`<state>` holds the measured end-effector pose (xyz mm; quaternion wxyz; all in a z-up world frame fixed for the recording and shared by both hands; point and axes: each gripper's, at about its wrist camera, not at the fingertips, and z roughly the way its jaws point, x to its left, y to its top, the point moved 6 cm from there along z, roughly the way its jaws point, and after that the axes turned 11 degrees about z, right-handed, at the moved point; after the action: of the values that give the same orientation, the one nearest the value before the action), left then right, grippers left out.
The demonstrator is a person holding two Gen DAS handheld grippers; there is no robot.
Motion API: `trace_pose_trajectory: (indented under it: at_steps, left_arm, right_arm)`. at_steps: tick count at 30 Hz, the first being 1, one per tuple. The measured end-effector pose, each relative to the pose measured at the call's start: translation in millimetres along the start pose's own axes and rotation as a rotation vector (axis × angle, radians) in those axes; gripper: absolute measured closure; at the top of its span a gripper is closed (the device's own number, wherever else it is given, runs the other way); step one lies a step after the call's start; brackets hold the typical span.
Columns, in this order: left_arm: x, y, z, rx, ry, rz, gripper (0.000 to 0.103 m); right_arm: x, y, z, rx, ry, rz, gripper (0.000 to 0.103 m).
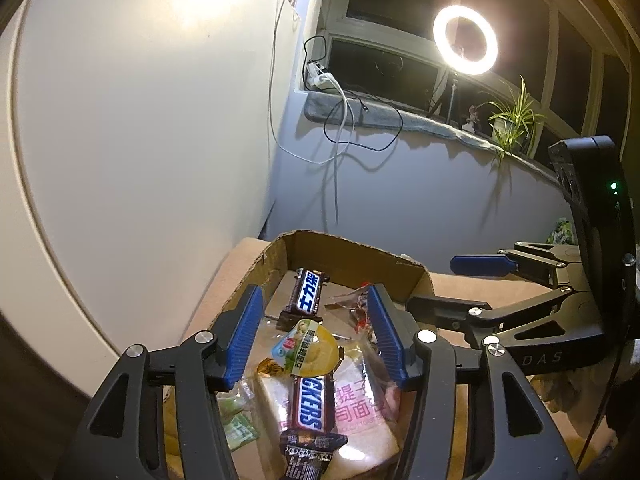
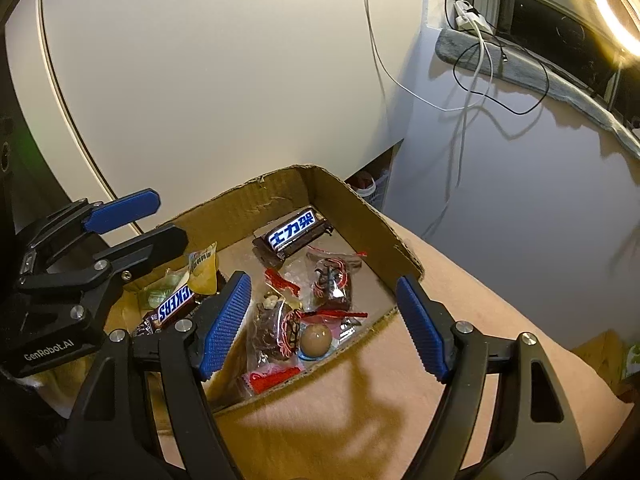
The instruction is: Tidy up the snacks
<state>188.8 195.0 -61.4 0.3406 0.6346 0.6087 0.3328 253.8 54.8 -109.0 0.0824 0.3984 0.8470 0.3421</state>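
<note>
Both my grippers hang spread wide and empty over the cardboard box on the table: my left gripper above a chocolate bar and bread packet, my right gripper over its near edge. Another chocolate bar lies in the far corner.

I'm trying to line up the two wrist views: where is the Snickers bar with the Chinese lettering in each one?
Left wrist: the Chinese-lettered Snickers bar stands lengthwise at the far end of the cardboard box, beyond the open left gripper.
Right wrist: the same bar lies slantwise in the box's far corner, above the open right gripper.
Shared landmark: the white charger on the windowsill.
</note>
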Motion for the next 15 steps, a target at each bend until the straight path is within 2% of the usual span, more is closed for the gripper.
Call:
trace_pose_trajectory:
  at_steps: [2, 8, 15]
  left_arm:
    - [0.1, -0.6, -3.6, -0.007, 0.007, 0.002, 0.042]
    - [-0.8, -2.4, -16.5, -0.025, 0.035, 0.005, 0.035]
    - [-3.6, -4.8, -35.1, -0.056, 0.063, 0.009, 0.033]
  right_arm:
    - [-0.6, -2.7, -1.5, 0.000, -0.003, 0.005, 0.025]
    - [-1.0, -10.2, -10.8, -0.017, -0.006, 0.028, 0.025]
    - [1.5, -20.6, -31.5, -0.062, -0.031, 0.043, 0.025]
